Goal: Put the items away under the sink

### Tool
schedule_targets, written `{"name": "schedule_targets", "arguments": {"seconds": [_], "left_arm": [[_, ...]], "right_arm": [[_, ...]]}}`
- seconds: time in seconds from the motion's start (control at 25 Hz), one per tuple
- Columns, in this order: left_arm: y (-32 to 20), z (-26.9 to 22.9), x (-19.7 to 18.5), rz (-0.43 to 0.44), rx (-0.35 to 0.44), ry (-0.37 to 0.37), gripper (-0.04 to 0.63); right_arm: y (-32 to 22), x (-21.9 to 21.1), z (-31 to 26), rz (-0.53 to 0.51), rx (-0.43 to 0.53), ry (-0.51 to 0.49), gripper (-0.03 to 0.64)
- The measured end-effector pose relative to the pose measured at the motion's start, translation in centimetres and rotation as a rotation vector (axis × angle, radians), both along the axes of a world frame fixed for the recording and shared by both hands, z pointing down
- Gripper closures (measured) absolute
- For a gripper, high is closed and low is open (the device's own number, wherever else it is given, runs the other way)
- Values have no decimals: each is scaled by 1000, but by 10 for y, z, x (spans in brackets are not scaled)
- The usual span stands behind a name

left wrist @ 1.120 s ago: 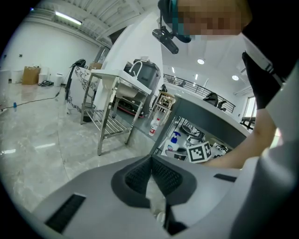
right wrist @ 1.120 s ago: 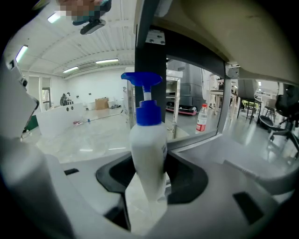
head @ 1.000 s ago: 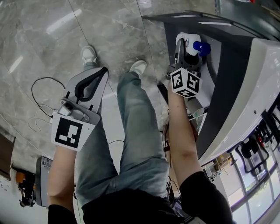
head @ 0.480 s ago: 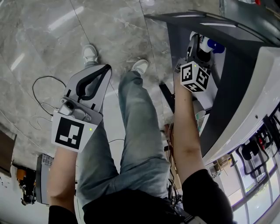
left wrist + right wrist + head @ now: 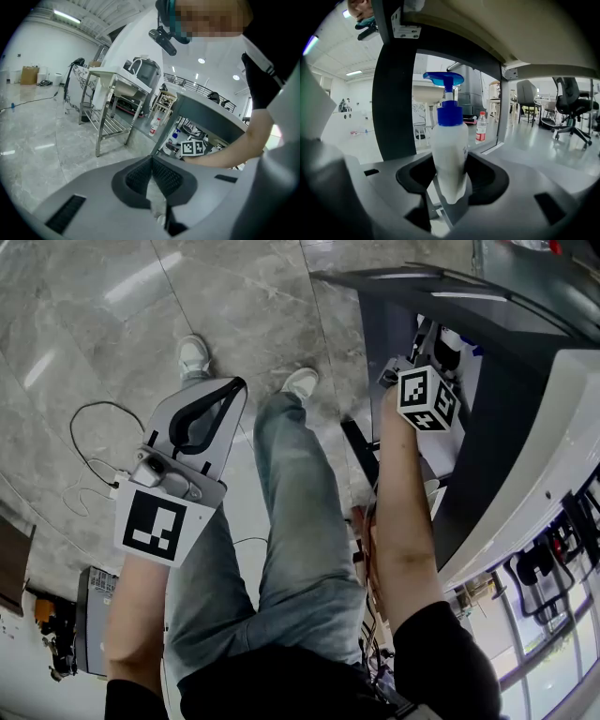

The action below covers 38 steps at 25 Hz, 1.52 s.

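Pump bottle [image 5: 449, 140], white with a blue pump head, stands upright between the jaws of the right gripper [image 5: 451, 174]. The dark pads press on its lower body from both sides. It is inside the mouth of the dark cabinet [image 5: 394, 310] under the sink. Whether its base touches anything cannot be told.

Only the right gripper view shows this grip. In the head view the marker cube [image 5: 428, 397] and the cabinet edge cover nearly all of the bottle. The left gripper view shows the left gripper [image 5: 151, 161] with its jaws together and nothing between them. Past them, the right forearm [image 5: 234, 150] reaches into the cabinet, and a metal rack [image 5: 110, 119] stands far to the left.

The right arm is stretched forward with its gripper tipped slightly downward. The left arm hangs bent beside the left thigh. Its gripper points forward and down over the marble floor [image 5: 84, 324], near a loose cable [image 5: 89, 442].

In the right gripper view a dark upright panel [image 5: 396, 93] stands just left of the bottle. The underside of the unit's top runs close above the pump head, and a thin post [image 5: 502, 108] stands to the right. Between panel and post is an open gap. Through it a red-capped bottle [image 5: 481, 127] shows on the far floor, with an office chair [image 5: 569, 105] far right.
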<state>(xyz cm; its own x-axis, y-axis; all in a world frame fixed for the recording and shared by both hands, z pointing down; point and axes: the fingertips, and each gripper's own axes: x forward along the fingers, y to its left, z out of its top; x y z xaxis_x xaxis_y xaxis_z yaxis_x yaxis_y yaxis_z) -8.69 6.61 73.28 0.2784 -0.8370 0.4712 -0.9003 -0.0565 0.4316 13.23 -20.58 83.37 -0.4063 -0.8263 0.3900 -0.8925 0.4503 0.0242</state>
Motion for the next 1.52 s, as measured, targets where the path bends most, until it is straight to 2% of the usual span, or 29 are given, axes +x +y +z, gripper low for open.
{"name": "schedule_targets", "arguments": {"seconds": [0.2, 0.4, 0.72, 0.92, 1.36, 1.4, 1.48, 1.52], "left_arm": [[-1, 0, 0, -2, -2, -1, 572], [2, 2, 2, 6, -3, 3, 572], [9, 1, -3, 7, -1, 7, 572], [11, -6, -3, 21, 7, 17, 572], [16, -22, -23, 86, 30, 14, 572], [16, -25, -27, 84, 31, 10, 572], [17, -31, -39, 68, 34, 3, 572], [17, -35, -45, 59, 40, -2, 572]], "right_arm": [[-6, 3, 0, 29, -9, -17, 410], [-1, 2, 13, 16, -56, 11, 391], [16, 3, 13, 34, -70, 17, 383], [38, 4, 9, 49, -94, 14, 383], [112, -21, -6, -28, -163, 44, 385], [120, -25, -9, -42, -173, 46, 397], [134, -35, -17, -73, -194, 48, 479], [141, -41, -22, -91, -200, 45, 496]]}}
